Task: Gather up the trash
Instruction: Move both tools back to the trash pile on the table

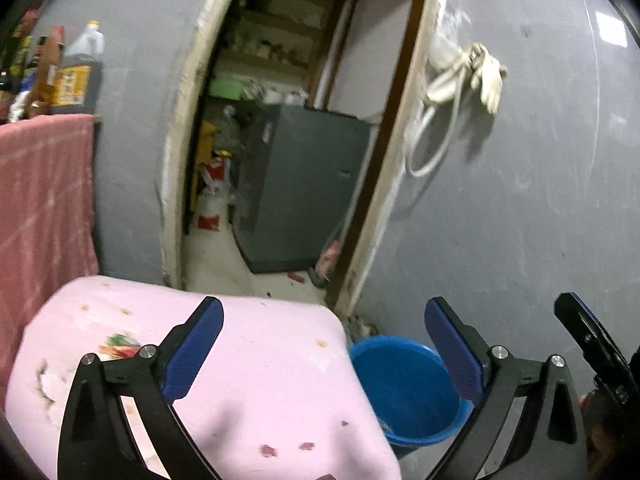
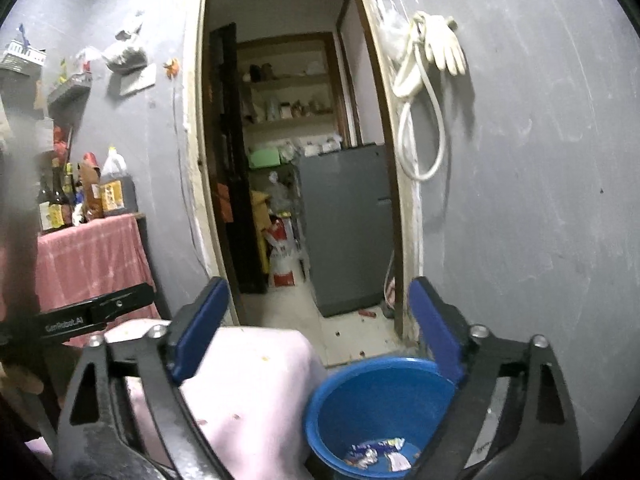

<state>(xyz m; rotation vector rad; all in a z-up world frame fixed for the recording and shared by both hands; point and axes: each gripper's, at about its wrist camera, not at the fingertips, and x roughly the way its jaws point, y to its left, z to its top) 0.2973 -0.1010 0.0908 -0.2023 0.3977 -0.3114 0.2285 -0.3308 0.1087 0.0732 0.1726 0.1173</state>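
Bucket on floor, R of table; wrappers in bucket; doorway behind.

A: Any readable text?
B: One bit. "GenRobot.AI" in white on the black left gripper, seen from the right wrist.
A: Bottles on the pink-covered shelf?
B: Yellow labels, print too small. The jug label in the left wrist view is blurred too.
A: Red-and-white bag through the doorway?
B: Probably printed, can't make it out.
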